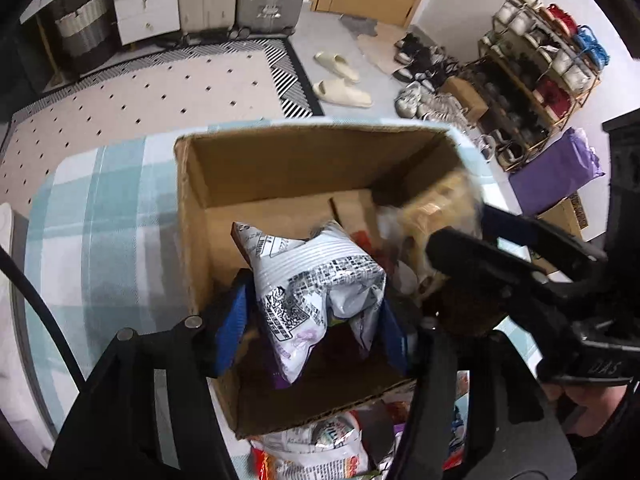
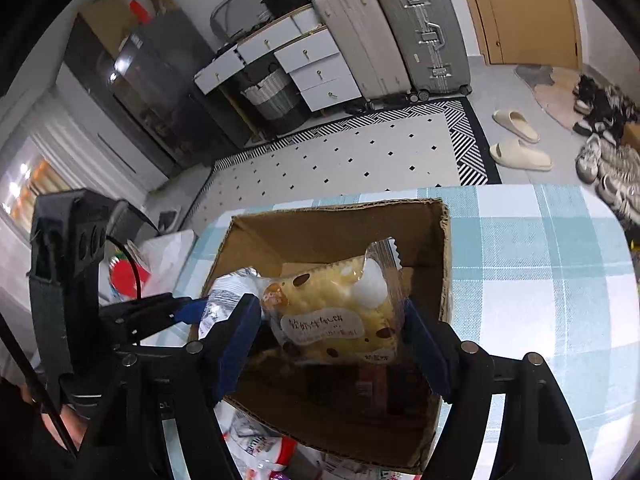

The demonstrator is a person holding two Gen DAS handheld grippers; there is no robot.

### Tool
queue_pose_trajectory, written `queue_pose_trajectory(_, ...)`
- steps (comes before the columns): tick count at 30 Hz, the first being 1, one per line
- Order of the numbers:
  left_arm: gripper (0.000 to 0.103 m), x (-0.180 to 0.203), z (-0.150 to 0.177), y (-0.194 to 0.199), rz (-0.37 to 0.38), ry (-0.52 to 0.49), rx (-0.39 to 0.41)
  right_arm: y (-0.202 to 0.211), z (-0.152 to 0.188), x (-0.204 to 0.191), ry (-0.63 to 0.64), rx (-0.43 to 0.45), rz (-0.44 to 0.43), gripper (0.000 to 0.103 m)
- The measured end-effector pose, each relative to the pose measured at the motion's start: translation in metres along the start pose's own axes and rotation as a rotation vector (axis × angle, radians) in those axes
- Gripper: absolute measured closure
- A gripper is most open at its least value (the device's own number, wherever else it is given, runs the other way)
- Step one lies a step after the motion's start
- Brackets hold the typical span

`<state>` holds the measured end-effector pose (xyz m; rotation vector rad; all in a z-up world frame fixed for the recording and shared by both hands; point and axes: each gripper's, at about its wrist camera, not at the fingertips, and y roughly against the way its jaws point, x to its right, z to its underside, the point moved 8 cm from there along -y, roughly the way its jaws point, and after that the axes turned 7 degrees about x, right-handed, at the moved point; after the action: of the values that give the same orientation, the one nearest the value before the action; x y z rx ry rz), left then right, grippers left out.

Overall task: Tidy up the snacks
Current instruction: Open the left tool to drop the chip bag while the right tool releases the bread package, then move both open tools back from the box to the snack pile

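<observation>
An open cardboard box [image 1: 192,216] stands on a checked blue-white cloth; it also shows in the right wrist view [image 2: 444,264]. My left gripper [image 1: 316,316] is shut on a silver-white snack bag [image 1: 316,280] and holds it over the box's near side. My right gripper [image 2: 332,320] is shut on a yellow cake packet [image 2: 336,316] with brown spots, held above the box's opening. In the left wrist view the right gripper [image 1: 472,240] comes in from the right with the blurred yellow packet [image 1: 440,204]. In the right wrist view the left gripper's fingers [image 2: 188,312] and silver bag [image 2: 228,292] show at the left.
More snack packets [image 1: 320,448] lie on the cloth in front of the box, also in the right wrist view [image 2: 260,448]. The checked cloth [image 2: 540,280] extends right of the box. Beyond it are a patterned rug [image 2: 352,160], suitcases [image 2: 424,32], slippers and a shoe rack [image 1: 540,60].
</observation>
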<state>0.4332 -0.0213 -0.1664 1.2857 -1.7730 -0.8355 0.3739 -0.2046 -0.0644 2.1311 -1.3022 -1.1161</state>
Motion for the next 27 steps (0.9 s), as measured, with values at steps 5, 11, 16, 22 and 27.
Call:
queue_pose_trajectory(5, 0.036, 0.0, 0.002, 0.01, 0.018, 0.027, 0.008, 0.01, -0.001, 0.002, -0.011, 0.013, -0.005, 0.028)
queue_pose_trajectory(11, 0.024, 0.016, -0.008, 0.052, 0.013, 0.011, 0.092, 0.039, -0.003, 0.001, -0.032, 0.05, -0.027, 0.028)
queue_pose_trajectory(16, 0.024, 0.028, -0.007, 0.084, 0.004, 0.003, 0.129, 0.071, -0.001, -0.008, -0.027, 0.089, -0.046, 0.028)
queue_pose_trajectory(22, 0.024, 0.04, 0.015, 0.121, -0.048, -0.037, 0.212, 0.119, 0.008, -0.022, 0.016, 0.162, -0.06, 0.02)
queue_pose_trajectory(27, 0.024, 0.046, 0.046, 0.158, -0.126, -0.061, 0.306, 0.165, 0.02, -0.027, 0.097, 0.277, 0.021, 0.015)
